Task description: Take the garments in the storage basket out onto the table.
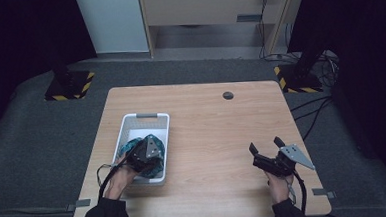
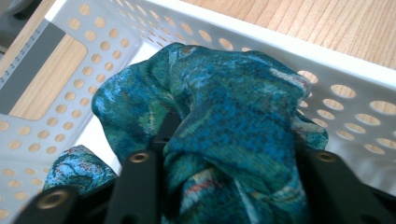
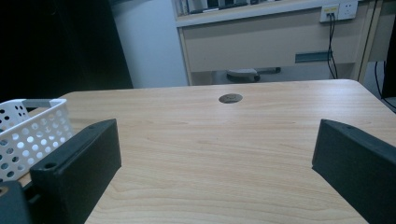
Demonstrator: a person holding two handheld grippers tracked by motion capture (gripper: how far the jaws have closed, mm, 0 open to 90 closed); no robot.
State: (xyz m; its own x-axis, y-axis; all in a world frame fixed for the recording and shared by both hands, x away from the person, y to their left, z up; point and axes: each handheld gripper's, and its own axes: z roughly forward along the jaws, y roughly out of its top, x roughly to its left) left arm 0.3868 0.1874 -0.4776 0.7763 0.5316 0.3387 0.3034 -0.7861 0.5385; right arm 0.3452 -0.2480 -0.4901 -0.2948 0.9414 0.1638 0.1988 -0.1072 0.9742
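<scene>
A white perforated basket stands on the left half of the wooden table. Inside it lies a bunched teal patterned cloth. My left gripper reaches down into the basket. In the left gripper view its black jaws are closed on a fold of the cloth, with the basket wall just behind. My right gripper hovers low over the table's right front area, open, with nothing between its jaws. The right gripper view shows bare tabletop ahead and the basket corner at the left.
A small dark round grommet sits in the tabletop near the far edge. Beyond the table stand a wooden cabinet and two stand bases with yellow-black tape. Cables run on the floor at the right.
</scene>
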